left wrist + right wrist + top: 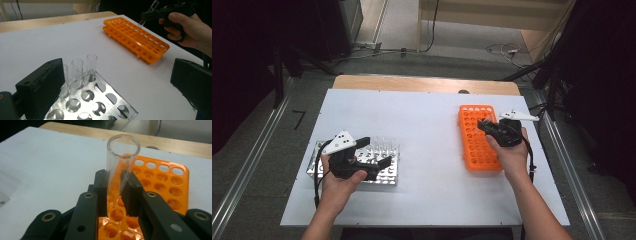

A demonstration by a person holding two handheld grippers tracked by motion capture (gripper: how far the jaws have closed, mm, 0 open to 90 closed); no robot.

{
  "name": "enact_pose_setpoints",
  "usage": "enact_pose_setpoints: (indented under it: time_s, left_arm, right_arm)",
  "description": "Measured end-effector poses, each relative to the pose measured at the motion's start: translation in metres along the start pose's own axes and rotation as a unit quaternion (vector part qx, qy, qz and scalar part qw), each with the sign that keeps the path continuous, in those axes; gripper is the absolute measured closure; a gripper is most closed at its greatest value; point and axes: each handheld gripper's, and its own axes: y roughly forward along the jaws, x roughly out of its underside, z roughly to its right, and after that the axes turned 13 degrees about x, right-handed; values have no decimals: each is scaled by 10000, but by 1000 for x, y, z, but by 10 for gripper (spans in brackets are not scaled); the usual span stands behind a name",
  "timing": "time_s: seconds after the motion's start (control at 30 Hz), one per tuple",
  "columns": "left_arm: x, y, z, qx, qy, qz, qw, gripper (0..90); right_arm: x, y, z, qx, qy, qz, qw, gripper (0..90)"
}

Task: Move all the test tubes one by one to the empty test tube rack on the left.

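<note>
In my right gripper (115, 192) the jaws are clamped on a clear glass test tube (121, 165), which rises tilted between the pads, its open mouth uppermost and its lower end just above the holes of the orange tube rack (162, 180). My left gripper (115, 92) has its jaws spread wide and empty over the metal tube rack (100, 100), where three more upright tubes (77, 72) stand just beside one jaw. Beyond lies the white table (422, 115).
</note>
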Motion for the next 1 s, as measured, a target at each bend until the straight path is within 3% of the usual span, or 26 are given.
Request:
enact_pose_setpoints:
  time_s: [0.2,0.43,0.73,1.0]
  left_arm:
    - [-1,5,5,62,71,-3,10000,0]
    - [-2,13,14,150,157,-23,9998,0]
    - [-3,22,24,331,262,-31,9991,5]
    - [-5,32,38,578,347,-17,9977,54]
  right_arm:
    - [4,-20,-9,-282,-67,128,9995,737]
    - [13,-41,-30,-666,-284,177,9972,737]
    - [24,-55,-63,-1153,-683,137,9909,737]
    - [30,-57,-93,-1514,-971,62,9837,736]
